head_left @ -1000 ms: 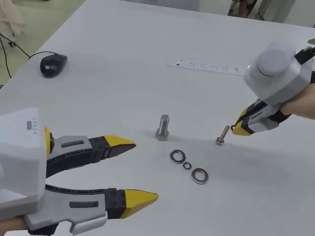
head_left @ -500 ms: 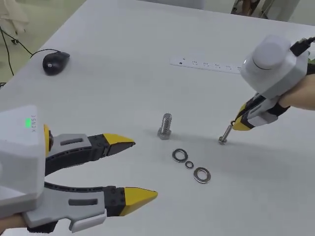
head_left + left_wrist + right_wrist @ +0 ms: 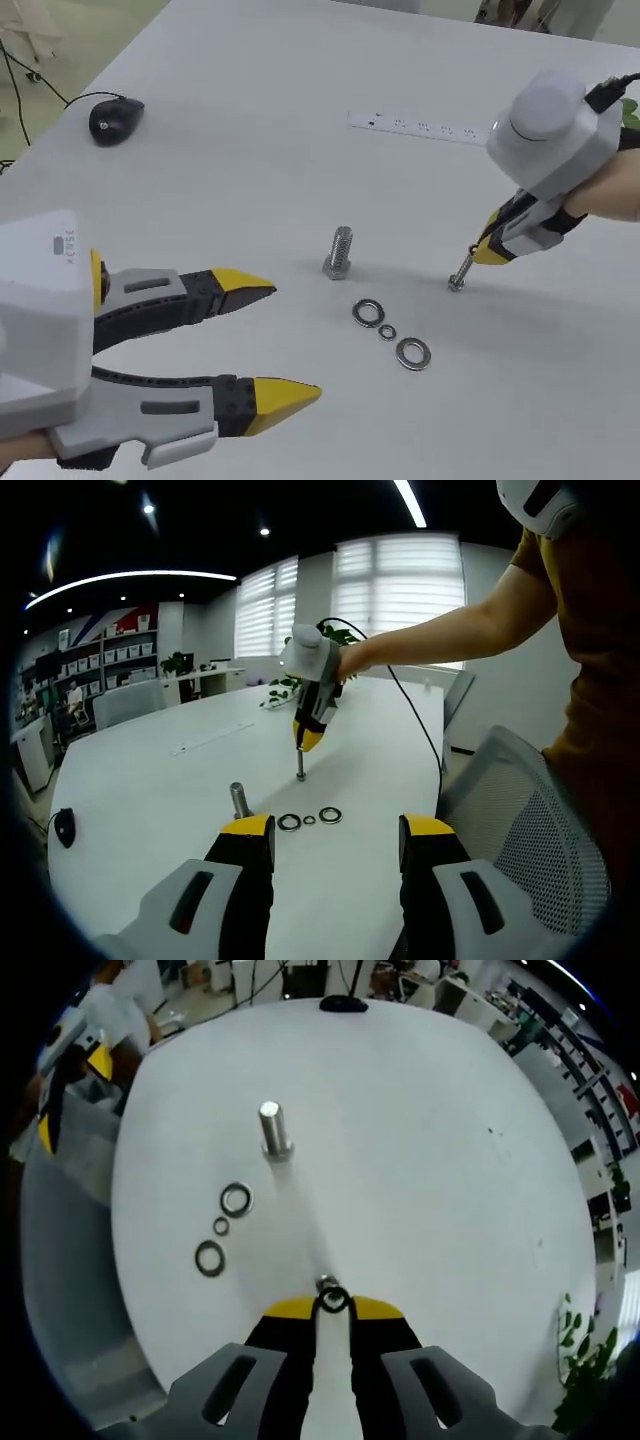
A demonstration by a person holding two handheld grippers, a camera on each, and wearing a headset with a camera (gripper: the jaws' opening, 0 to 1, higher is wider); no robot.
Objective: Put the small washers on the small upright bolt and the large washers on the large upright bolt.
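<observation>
Where the head view is nearest, the left gripper [image 3: 293,342] is seen low over the desk [image 3: 250,180] with its jaws held wide apart. Just beyond its tips, three loose washers are laid in a slanted row: a large washer [image 3: 368,313], a small washer [image 3: 387,332] and a second large washer [image 3: 413,352]. The large bolt [image 3: 339,252] is stood upright just behind the row. Further right, the small bolt [image 3: 459,273] is met at its top by the right gripper [image 3: 484,253]. What is held there is masked by the yellow tips in the head view. In the right gripper view a pinched washer [image 3: 333,1301] is seen as a small dark ring clamped between the nearly closed jaws, right at the bolt's top. At the far side, a mouse [image 3: 116,117] and a power strip [image 3: 425,128] are set well apart from the work. A mesh chair [image 3: 530,820] is shown beside the desk in the left gripper view.
</observation>
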